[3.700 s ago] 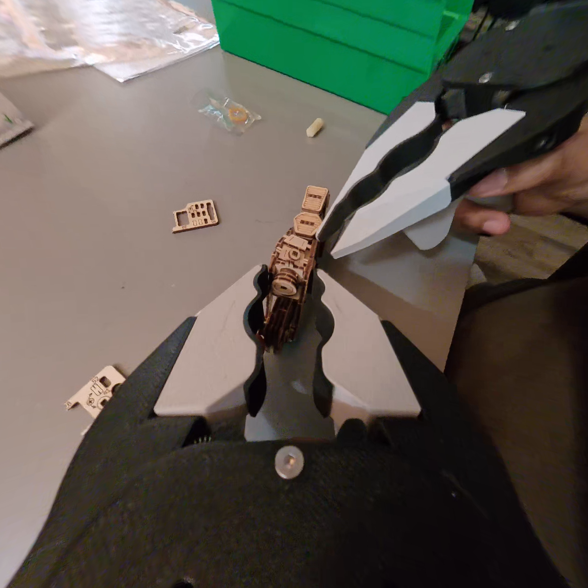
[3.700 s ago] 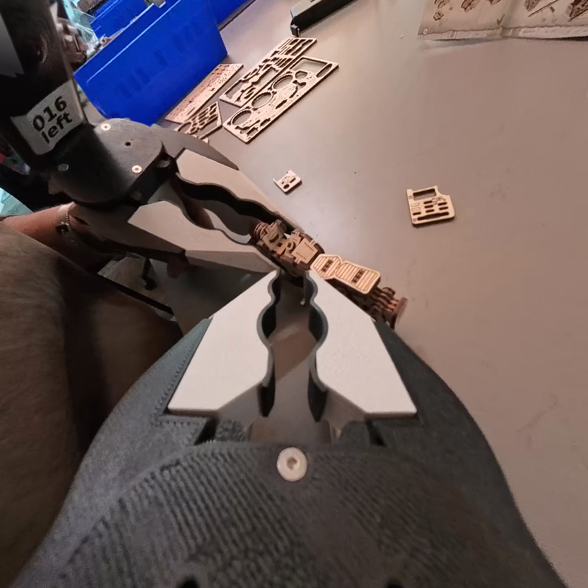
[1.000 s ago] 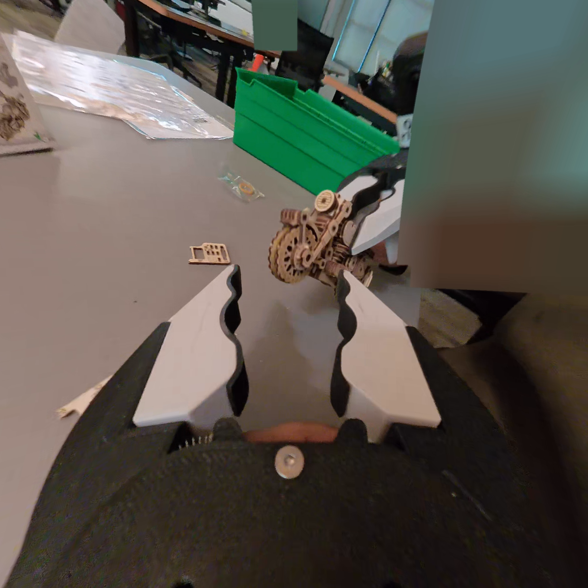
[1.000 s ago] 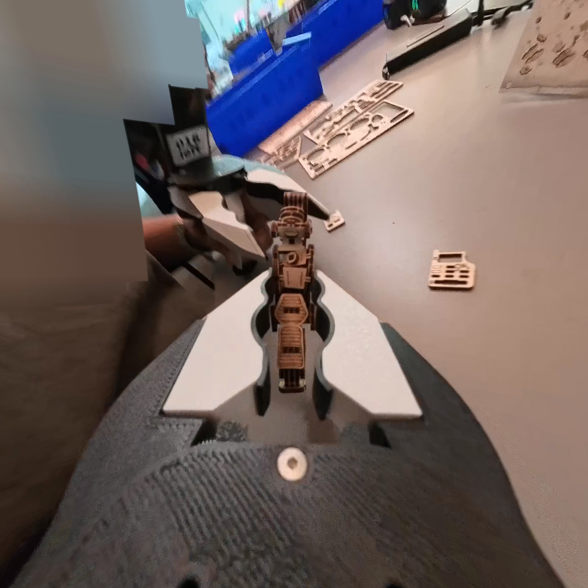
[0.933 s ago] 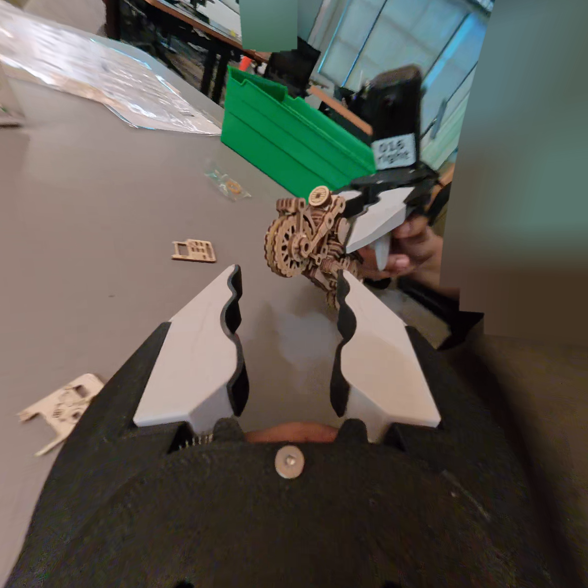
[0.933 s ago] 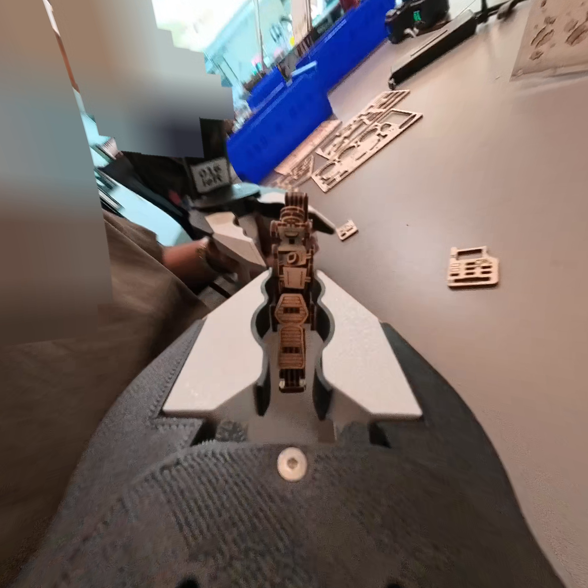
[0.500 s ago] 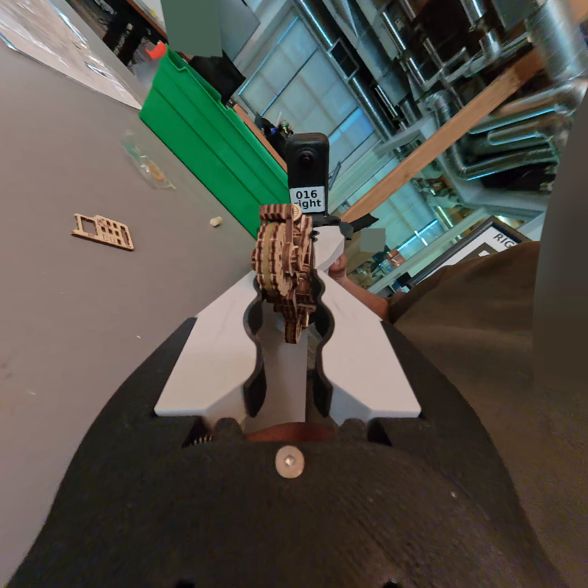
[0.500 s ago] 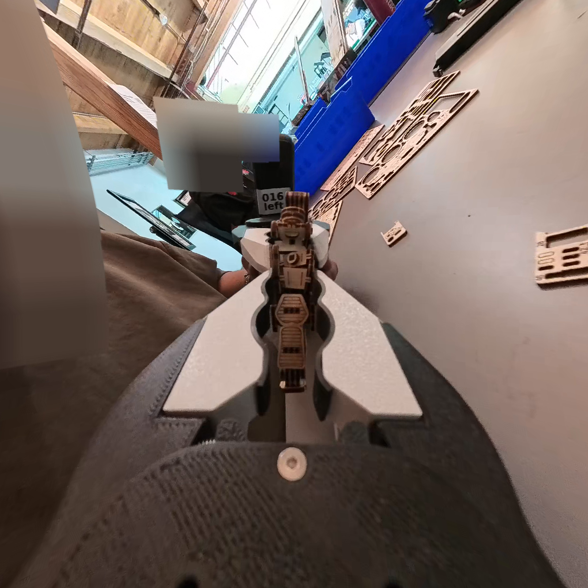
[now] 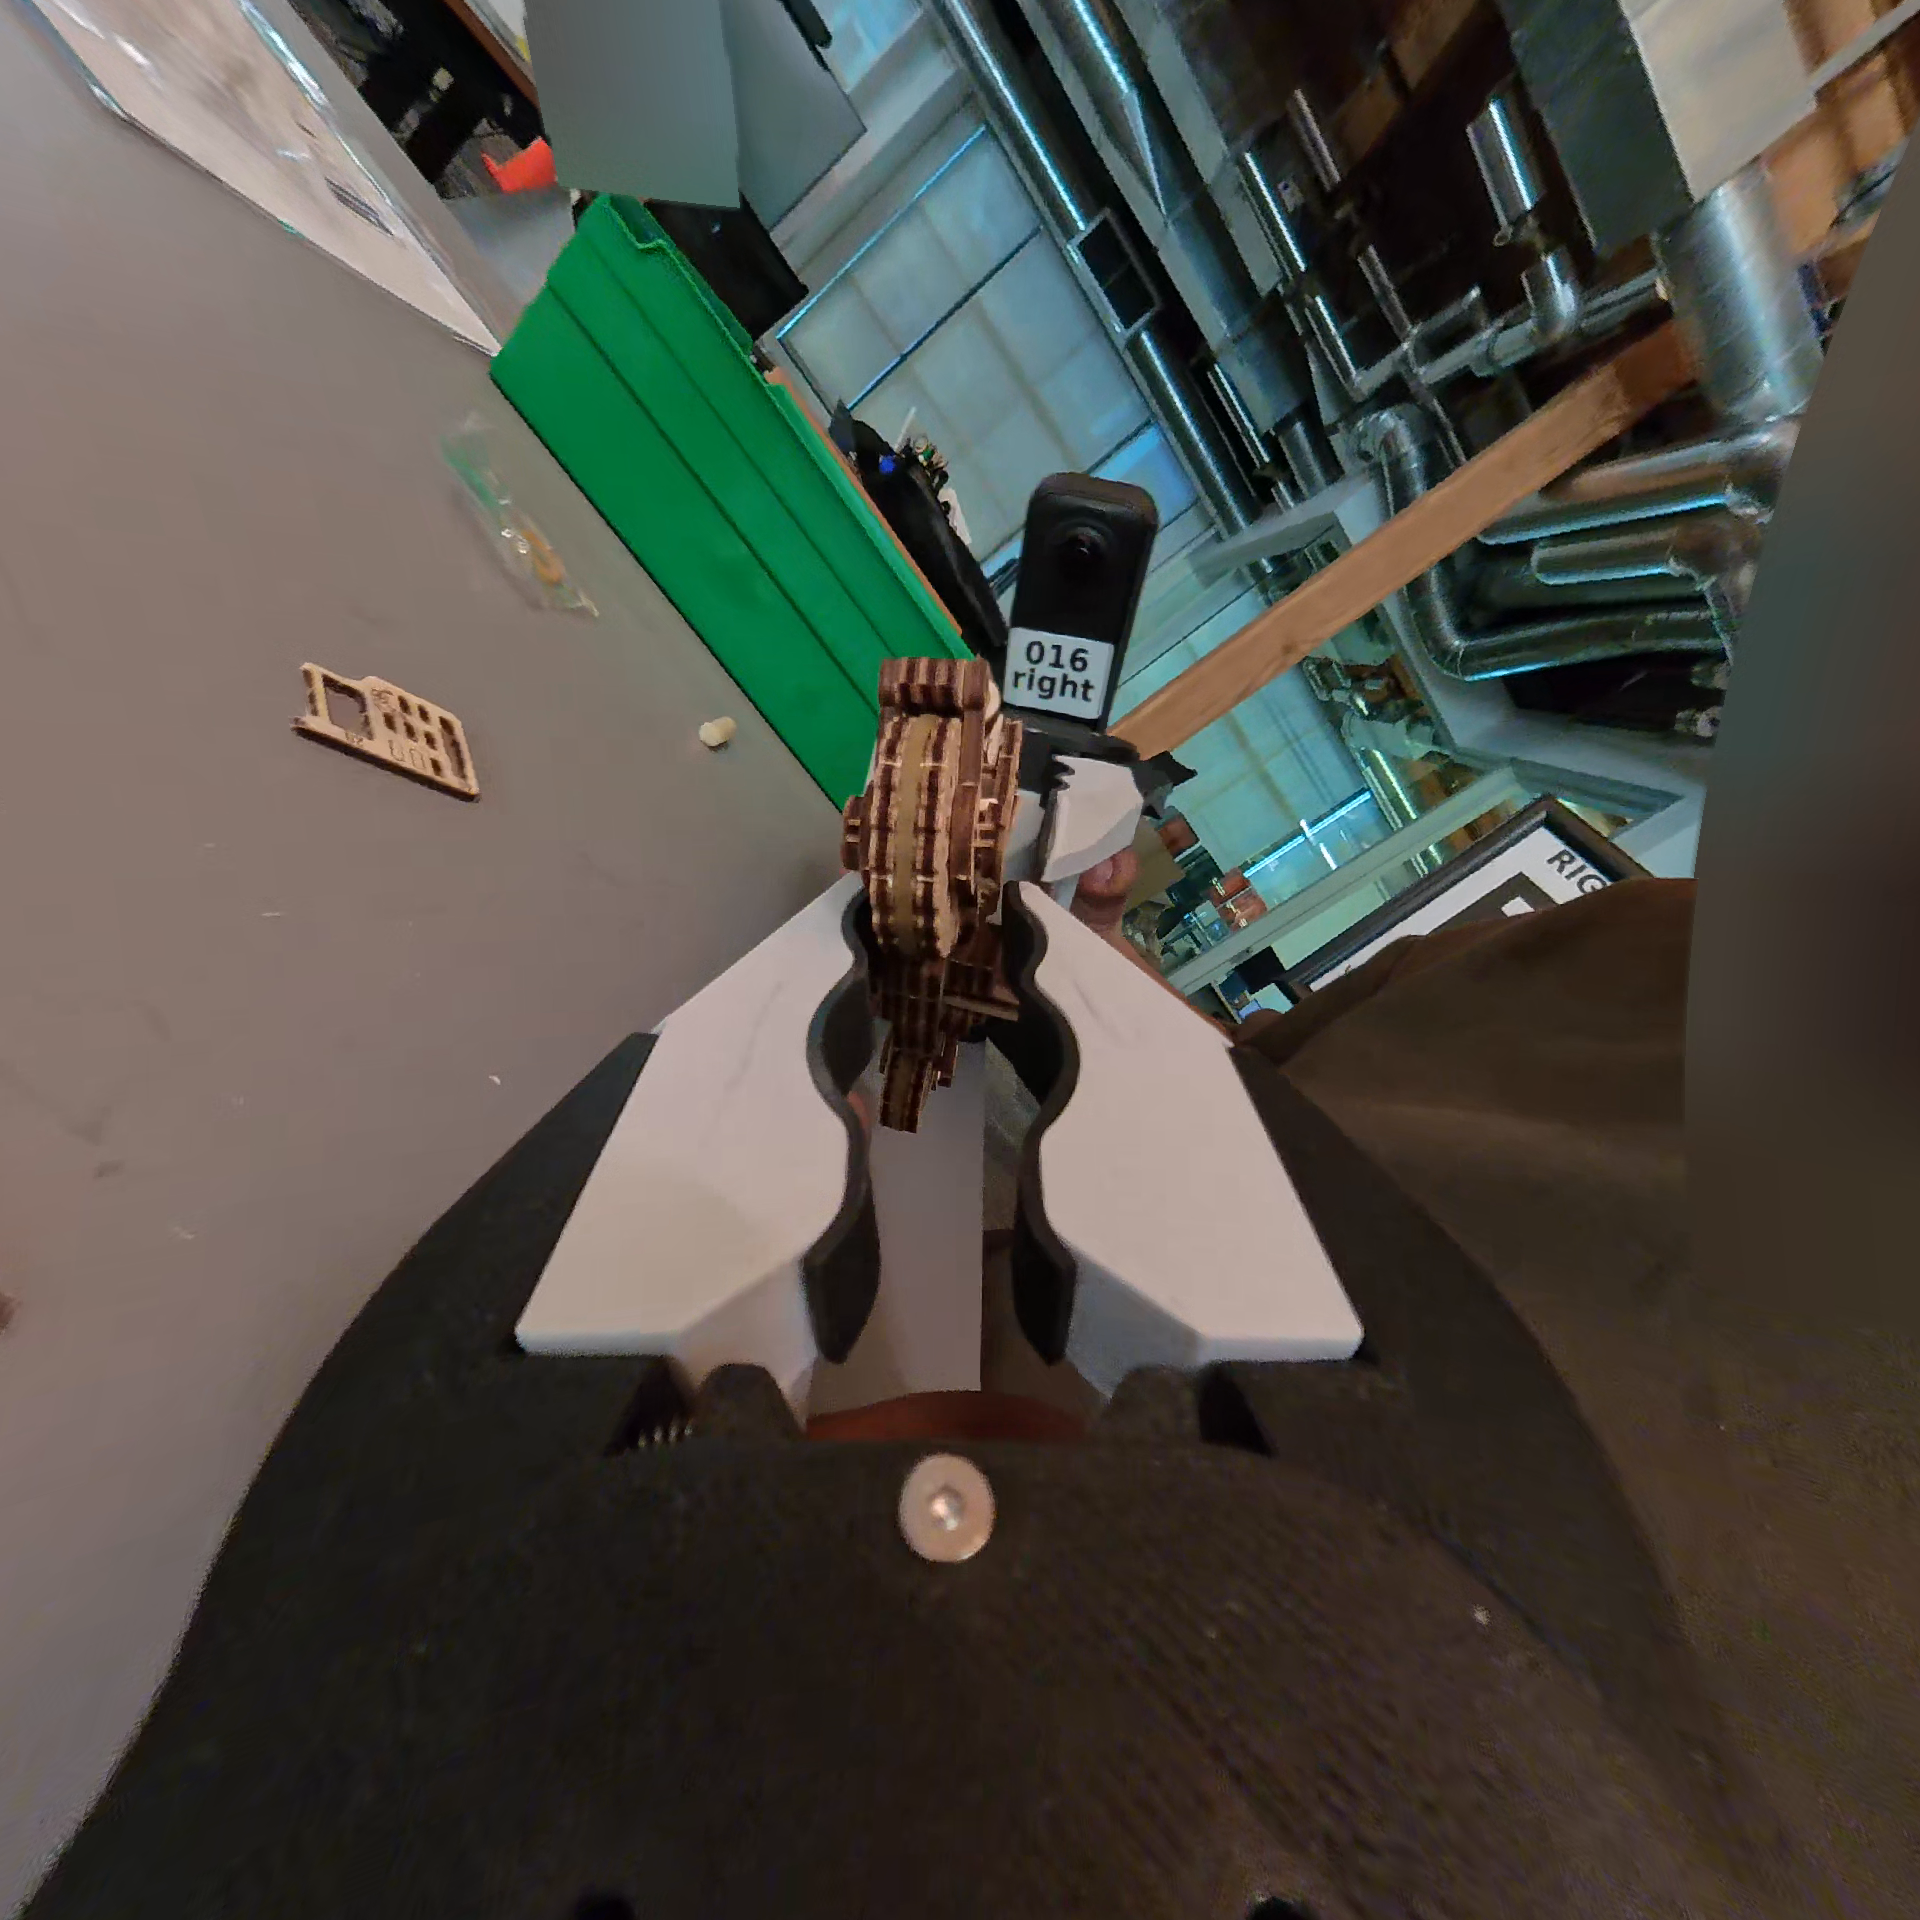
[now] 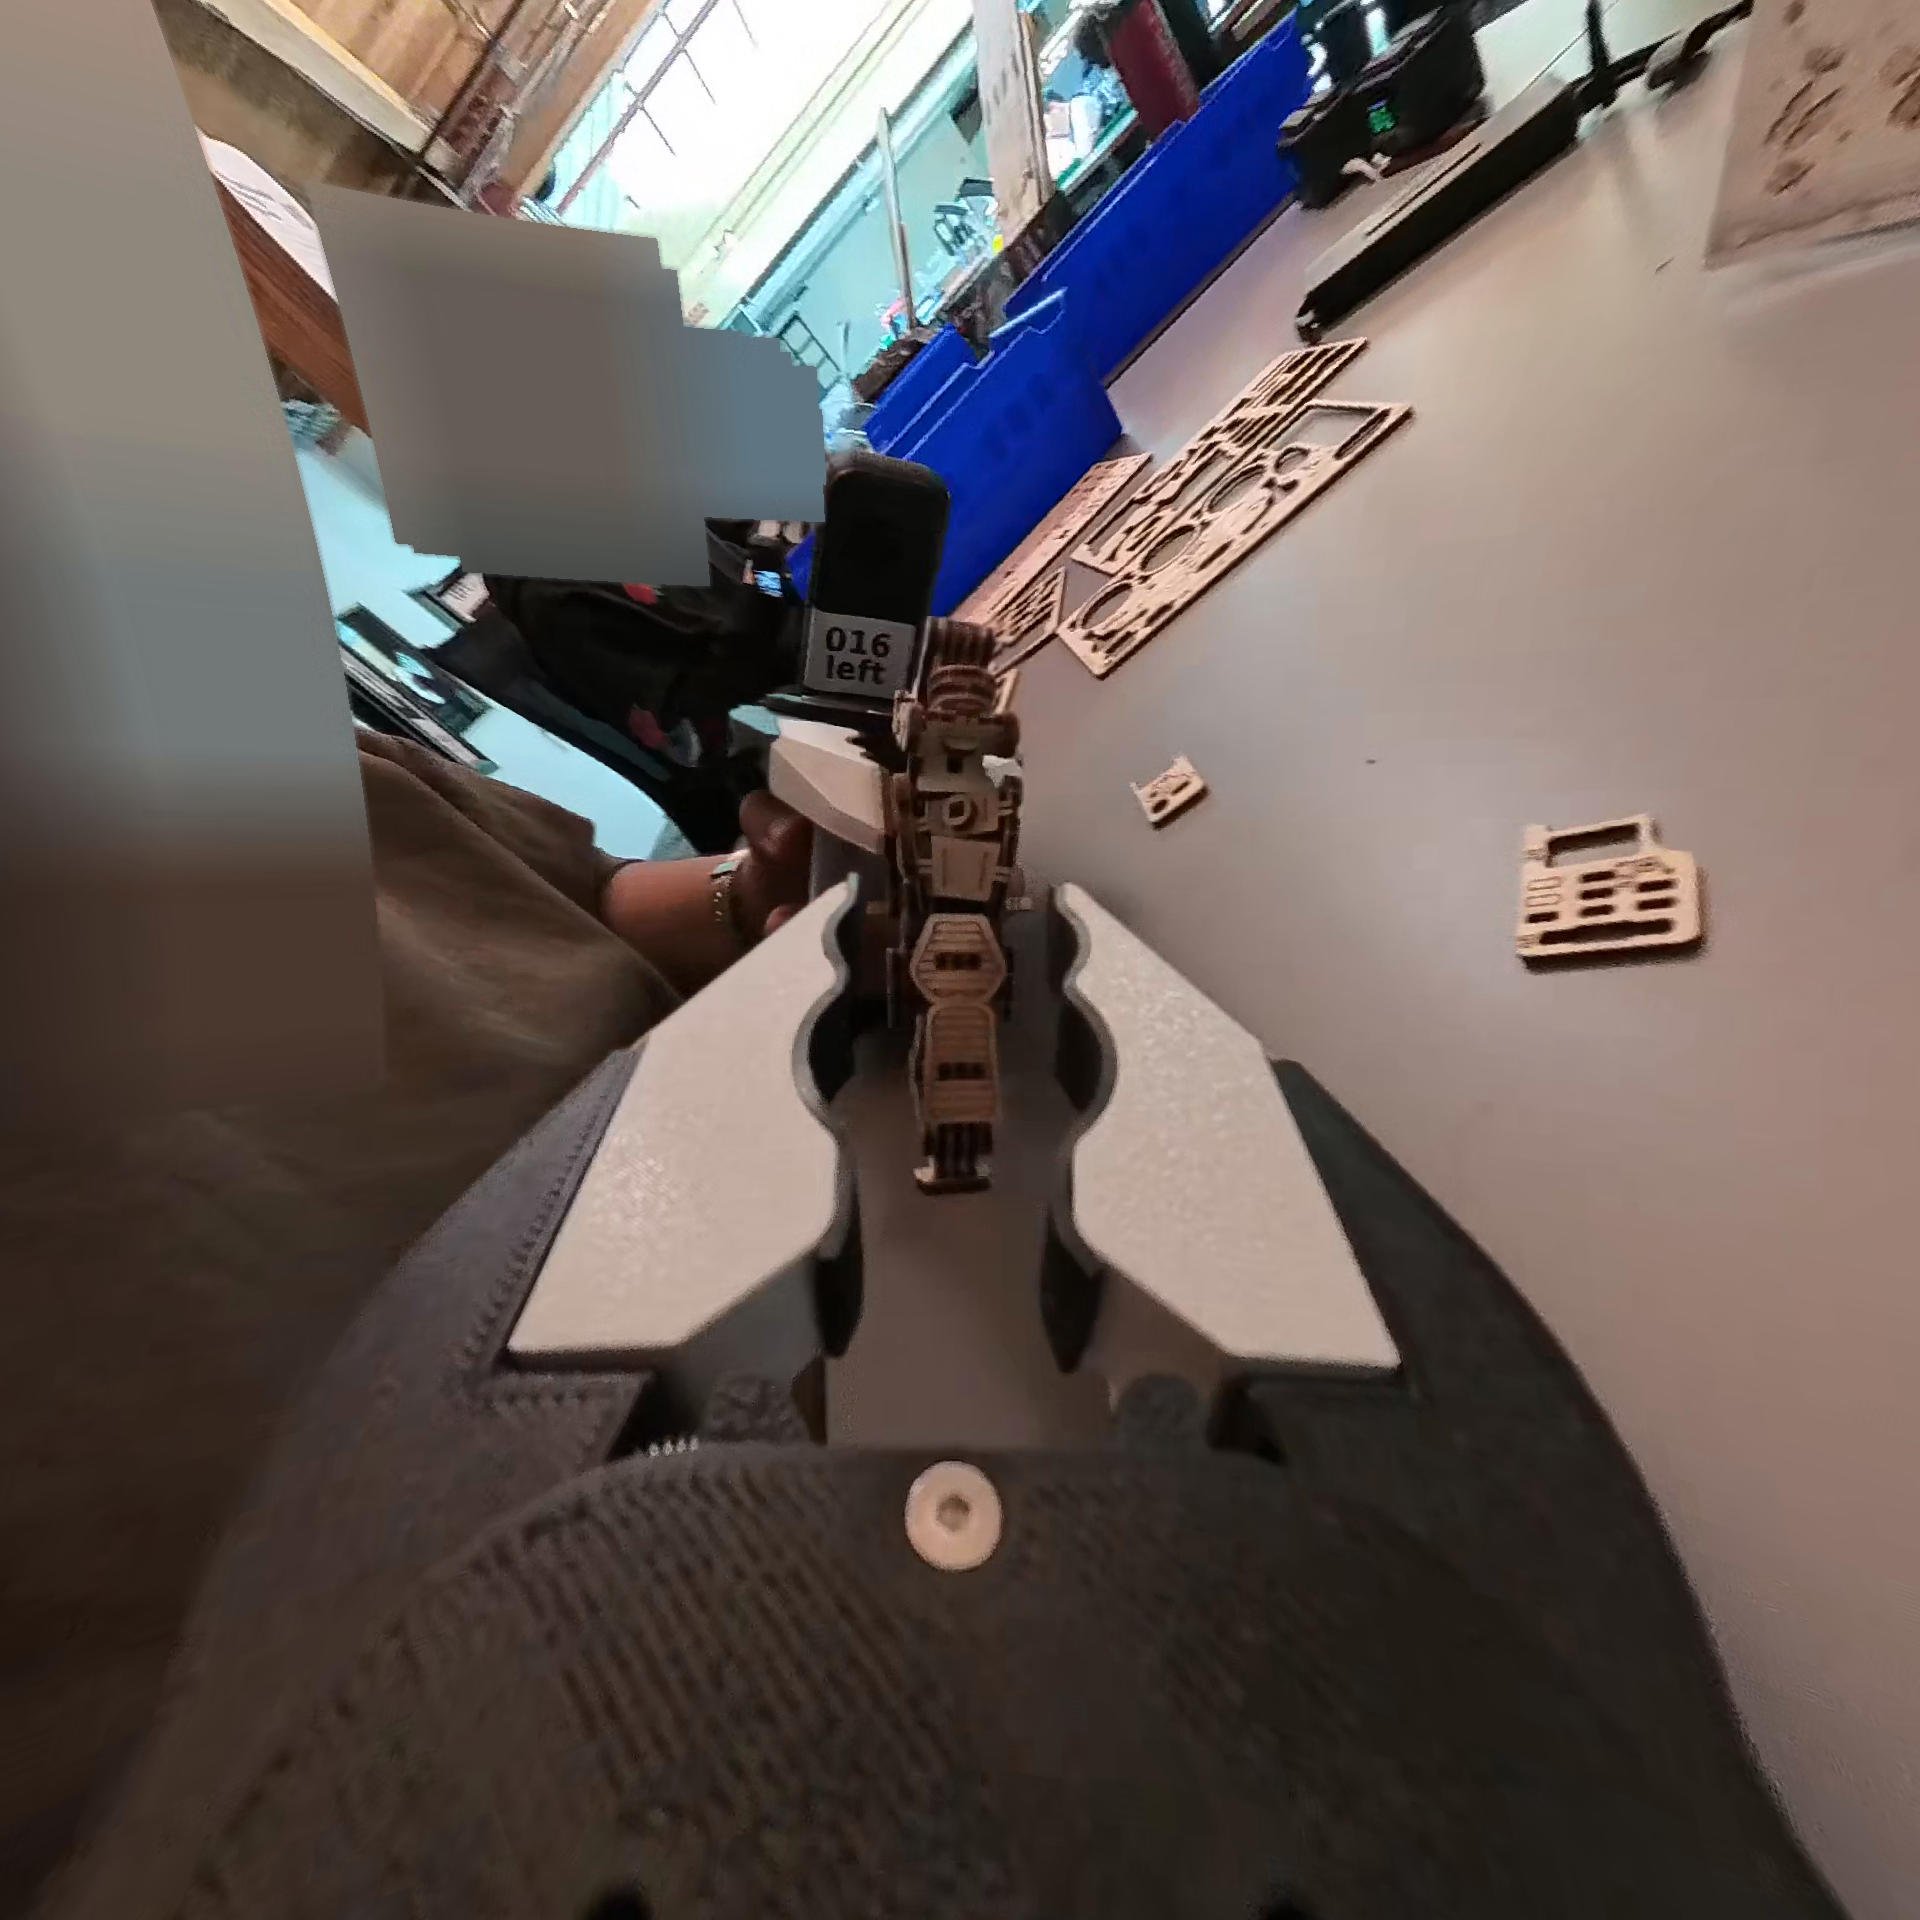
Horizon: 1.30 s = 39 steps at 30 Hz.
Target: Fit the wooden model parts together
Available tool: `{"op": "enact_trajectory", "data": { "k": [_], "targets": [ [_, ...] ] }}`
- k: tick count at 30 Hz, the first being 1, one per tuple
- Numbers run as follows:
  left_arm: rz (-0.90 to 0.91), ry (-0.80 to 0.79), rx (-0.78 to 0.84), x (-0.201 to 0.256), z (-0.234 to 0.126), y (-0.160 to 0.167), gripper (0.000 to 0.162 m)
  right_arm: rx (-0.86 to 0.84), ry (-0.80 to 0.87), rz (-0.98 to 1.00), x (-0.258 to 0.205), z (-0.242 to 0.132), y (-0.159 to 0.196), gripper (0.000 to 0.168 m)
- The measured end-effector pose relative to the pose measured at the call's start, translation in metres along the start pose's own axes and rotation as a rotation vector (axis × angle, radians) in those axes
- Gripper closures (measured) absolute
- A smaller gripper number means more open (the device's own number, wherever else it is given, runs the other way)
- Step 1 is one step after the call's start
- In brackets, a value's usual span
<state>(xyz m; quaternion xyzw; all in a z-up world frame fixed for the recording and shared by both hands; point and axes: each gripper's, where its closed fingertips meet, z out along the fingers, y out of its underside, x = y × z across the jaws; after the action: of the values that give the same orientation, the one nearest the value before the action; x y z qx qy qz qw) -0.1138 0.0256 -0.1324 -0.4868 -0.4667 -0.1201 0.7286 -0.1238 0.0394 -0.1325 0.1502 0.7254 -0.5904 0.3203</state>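
We see the wooden model (image 9: pixel 930 883), a small motorcycle, held above the grey surface (image 9: pixel 208 987) between both tools. Left tongs (image 9: pixel 935 914) are narrow, clamped on its front end. Right tongs (image 10: pixel 951 914) stand wide, fingers (image 10: pixel 727 1122) clear of the model's (image 10: pixel 956 935) rear on both sides. The two tools face each other, the model lying in line between them. A small cut-out wooden piece (image 10: pixel 1608 888) lies flat on the surface, well apart; punched wooden sheets (image 10: pixel 1216 509) sit farther back near a blue bin (image 10: pixel 997 436). A green bin (image 9: pixel 686 499) is beyond.
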Motion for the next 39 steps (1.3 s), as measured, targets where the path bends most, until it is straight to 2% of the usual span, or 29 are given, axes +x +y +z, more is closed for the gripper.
{"op": "enact_trajectory", "data": {
  "k": [7,10,13,17,20,23,26,35,39],
  "targets": [
    [0.002,0.021,-0.039,0.003,0.004,0.007,0.143,-0.042,0.033,-0.091,-0.005,0.009,0.008,0.137],
    [0.013,0.034,-0.048,0.005,0.004,0.010,0.143,-0.041,0.051,-0.103,-0.005,0.009,0.008,0.146],
    [0.019,0.049,-0.054,0.008,0.005,0.011,0.142,-0.045,0.044,-0.111,-0.007,0.008,0.009,0.147],
    [0.095,0.128,-0.029,0.024,0.004,0.008,0.120,-0.049,0.009,-0.102,-0.013,0.007,0.010,0.147],
    [0.251,0.076,-0.063,0.023,0.007,0.015,0.110,-0.067,-0.047,-0.082,-0.021,0.008,0.014,0.147],
    [0.309,0.044,-0.093,0.022,0.010,0.021,0.113,-0.110,-0.067,-0.110,-0.025,0.010,0.023,0.148],
    [0.290,0.056,-0.089,0.022,0.010,0.020,0.128,-0.153,-0.045,-0.173,-0.026,0.011,0.031,0.148],
    [0.400,0.039,-0.175,0.022,0.006,0.027,0.120,-0.150,-0.053,-0.214,-0.025,0.004,0.031,0.147],
    [0.589,-0.060,-0.265,0.018,0.005,0.035,0.118,-0.199,-0.039,-0.342,-0.023,0.002,0.040,0.147]
  ]
}}
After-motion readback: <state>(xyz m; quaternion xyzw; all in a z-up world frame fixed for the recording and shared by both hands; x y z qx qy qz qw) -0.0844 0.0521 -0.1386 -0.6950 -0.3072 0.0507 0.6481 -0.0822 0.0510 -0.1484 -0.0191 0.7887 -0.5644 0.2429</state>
